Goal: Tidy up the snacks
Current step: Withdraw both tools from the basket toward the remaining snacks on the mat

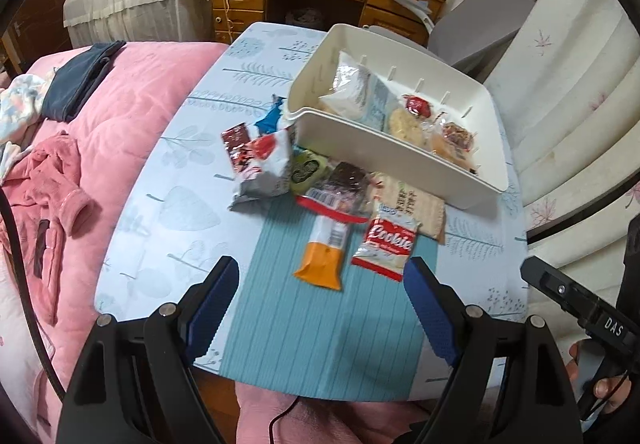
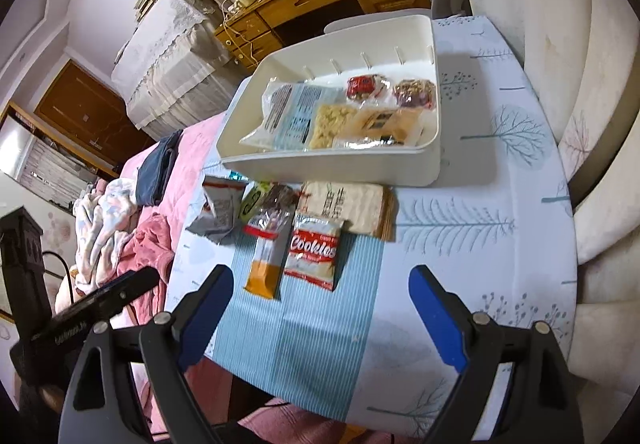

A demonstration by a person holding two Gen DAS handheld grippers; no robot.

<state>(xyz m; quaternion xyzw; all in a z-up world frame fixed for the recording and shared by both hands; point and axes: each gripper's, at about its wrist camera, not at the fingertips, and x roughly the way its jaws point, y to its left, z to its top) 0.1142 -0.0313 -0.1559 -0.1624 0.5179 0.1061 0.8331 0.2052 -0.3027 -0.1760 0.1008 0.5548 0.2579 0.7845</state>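
Tongs (image 1: 320, 292) spread wide; snacks (image 1: 320, 204) beside bin (image 1: 400, 160).

Both grippers are black frames with silver screws and ribbed blue fingers (image 1: 212, 308), (image 2: 438, 318).

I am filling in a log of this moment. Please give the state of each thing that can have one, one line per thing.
Left gripper: open, empty, above the table.
Right gripper: open, empty.
Bin: open top, partly filled with snacks.
Cookies pack: sealed, flat on the table, outside the bin.
Orange bar: wrapped, flat beside the cookies pack.
Grey bag: crumpled, on the table.
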